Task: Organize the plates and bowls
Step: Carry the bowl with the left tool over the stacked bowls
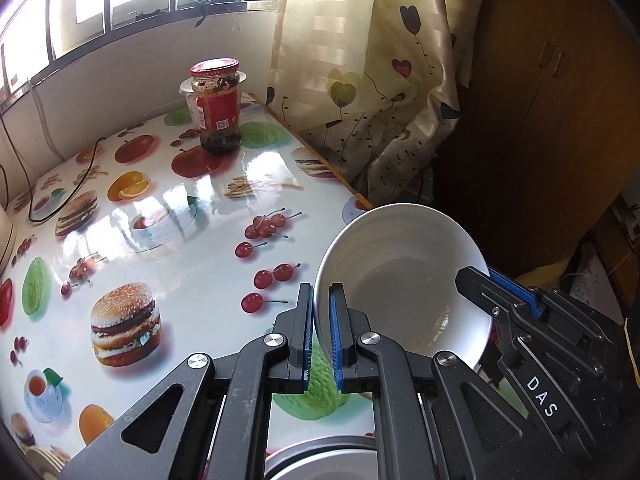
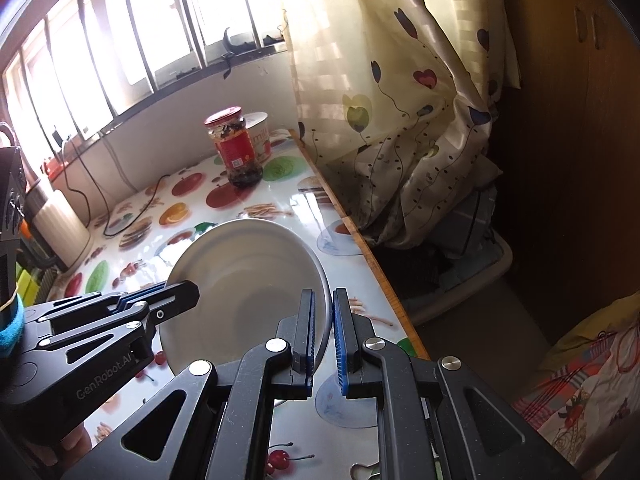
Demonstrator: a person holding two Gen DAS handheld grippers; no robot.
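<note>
Both pairs of fingers are clamped on one white bowl (image 1: 404, 280), each pinching the rim from an opposite side. From the left wrist view, the left gripper (image 1: 321, 332) has the near-left rim between its blue pads, while the right gripper (image 1: 496, 288) comes in from the right and bites the far-right rim. The right wrist view confirms it: the right gripper (image 2: 323, 334) straddles the thin rim edge and the left gripper (image 2: 176, 292) reaches in from the left.

That bowl hangs tilted, its mouth turned toward the cameras, lifted above the near right corner of the fruit-and-burger tablecloth (image 1: 180, 240). Two holds on opposite rims look like a way to steady a slippery glazed piece, or a handover from one gripper to the other; I cannot tell which.

Below the bowl, at the bottom of the left view, a pale round dish rim (image 1: 320, 460) shows between the gripper linkages, possibly the stack the bowl is meant for.

Well beyond the bowl, near the wall, a red-lidded jar (image 1: 216, 108) stands upright with a white tub (image 2: 260, 136) just behind it. A black cable (image 1: 60, 196) trails across the cloth far left of the bowl, clear of any path.
</note>
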